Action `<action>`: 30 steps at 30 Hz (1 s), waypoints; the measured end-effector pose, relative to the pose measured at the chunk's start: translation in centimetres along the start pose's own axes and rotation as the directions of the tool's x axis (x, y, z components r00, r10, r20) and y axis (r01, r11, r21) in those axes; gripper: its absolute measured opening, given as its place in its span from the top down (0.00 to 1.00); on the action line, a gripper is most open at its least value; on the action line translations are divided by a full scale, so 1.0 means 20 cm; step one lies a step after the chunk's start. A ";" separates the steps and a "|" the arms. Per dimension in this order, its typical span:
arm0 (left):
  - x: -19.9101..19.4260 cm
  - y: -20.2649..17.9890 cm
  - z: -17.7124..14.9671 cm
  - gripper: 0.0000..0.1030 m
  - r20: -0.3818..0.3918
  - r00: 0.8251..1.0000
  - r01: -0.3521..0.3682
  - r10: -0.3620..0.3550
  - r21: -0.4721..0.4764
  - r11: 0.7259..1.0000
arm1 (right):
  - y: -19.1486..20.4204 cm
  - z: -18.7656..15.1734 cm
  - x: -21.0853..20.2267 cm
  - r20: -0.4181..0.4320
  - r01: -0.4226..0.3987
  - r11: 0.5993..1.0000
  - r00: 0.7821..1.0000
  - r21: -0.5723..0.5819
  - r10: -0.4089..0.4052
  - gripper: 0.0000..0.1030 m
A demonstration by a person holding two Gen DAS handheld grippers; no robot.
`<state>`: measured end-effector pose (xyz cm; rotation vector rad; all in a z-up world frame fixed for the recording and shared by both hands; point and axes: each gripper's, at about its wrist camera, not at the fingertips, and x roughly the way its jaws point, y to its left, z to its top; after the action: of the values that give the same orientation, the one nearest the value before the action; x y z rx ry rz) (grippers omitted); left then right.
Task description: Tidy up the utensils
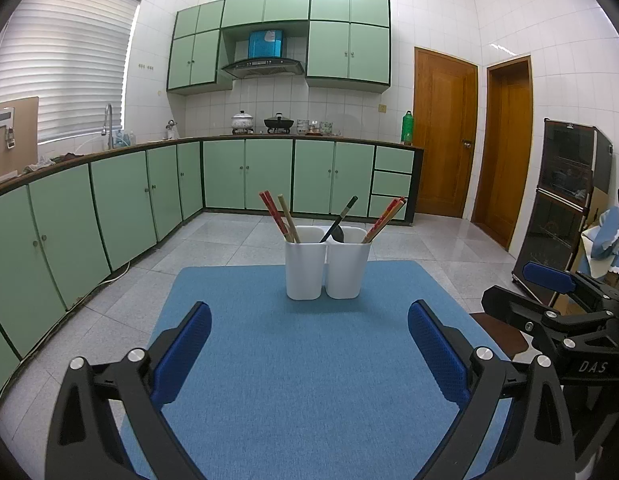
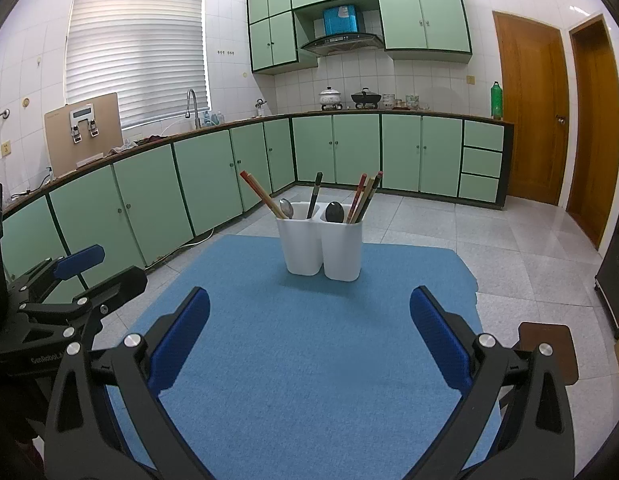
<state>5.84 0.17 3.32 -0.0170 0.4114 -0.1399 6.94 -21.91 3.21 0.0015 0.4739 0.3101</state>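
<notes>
Blue mat (image 1: 293, 360) covers the surface, and both claws hover low over its near edge with nothing between their pads. Left claw (image 1: 309, 352) has its jaws spread wide and empty; in the right wrist view it shows at the left edge (image 2: 69, 280), beside the mat. Right claw (image 2: 309, 340) is likewise spread wide and empty, and appears at the right edge of the left wrist view (image 1: 549, 300).

Toward the far end of the mat, well apart from both claws, stand two white cups (image 1: 327, 264) side by side, touching, both upright. Going left to right in the right wrist view: the left cup (image 2: 300, 246) holds red and tan chopsticks (image 2: 261, 194) leaning left, a metal spoon (image 2: 286, 208) with its bowl up, and a dark handle (image 2: 314, 196) leaning slightly right. The right cup (image 2: 342, 250) holds a dark spoon (image 2: 334, 212), bowl up, and a bundle of red, tan and dark chopsticks (image 2: 365, 196) leaning right.

Behind the mat lies tiled floor (image 1: 429, 248), then green cabinets (image 1: 269, 176) running under a counter, a window with white blinds (image 2: 137, 52) on the left, and two wooden doors (image 1: 445, 132) on the right.
</notes>
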 end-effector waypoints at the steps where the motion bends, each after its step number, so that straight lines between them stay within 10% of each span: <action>1: 0.00 0.00 0.00 0.06 0.000 1.000 0.000 0.000 0.000 1.000 | 0.00 0.00 0.00 0.000 0.000 1.000 1.000 0.000 0.000 0.06; 30: 0.00 0.00 0.00 0.06 -0.001 1.000 0.001 -0.001 0.000 1.000 | 0.01 -0.01 0.01 -0.003 -0.001 1.000 1.000 0.003 0.001 0.06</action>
<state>5.78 0.24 3.34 -0.0175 0.4124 -0.1408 7.02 -21.72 3.03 0.0042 0.4769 0.3104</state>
